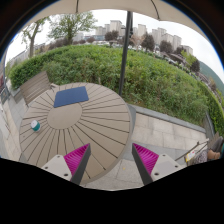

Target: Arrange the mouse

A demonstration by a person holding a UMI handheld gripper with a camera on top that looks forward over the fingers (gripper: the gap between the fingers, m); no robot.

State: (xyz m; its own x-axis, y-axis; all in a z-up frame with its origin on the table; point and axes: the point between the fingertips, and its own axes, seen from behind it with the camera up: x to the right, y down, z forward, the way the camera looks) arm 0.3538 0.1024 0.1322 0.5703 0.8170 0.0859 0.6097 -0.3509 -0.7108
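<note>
A round wooden slatted table (85,125) stands ahead and to the left of my fingers. A dark blue mouse pad (70,96) lies on its far side. A small white and teal object, seemingly the mouse (35,126), sits near the table's left edge, apart from the pad. My gripper (111,165) is open and empty, held above the table's near right edge and the paving. Its magenta pads show at the left (76,157) and at the right (146,157), with nothing between them.
A dark umbrella pole (124,55) rises behind the table. A wooden chair (35,85) stands at the table's far left. A stone paving strip (165,130) runs to the right, with a grass slope (150,80) beyond. Part of a person (208,152) shows at the far right.
</note>
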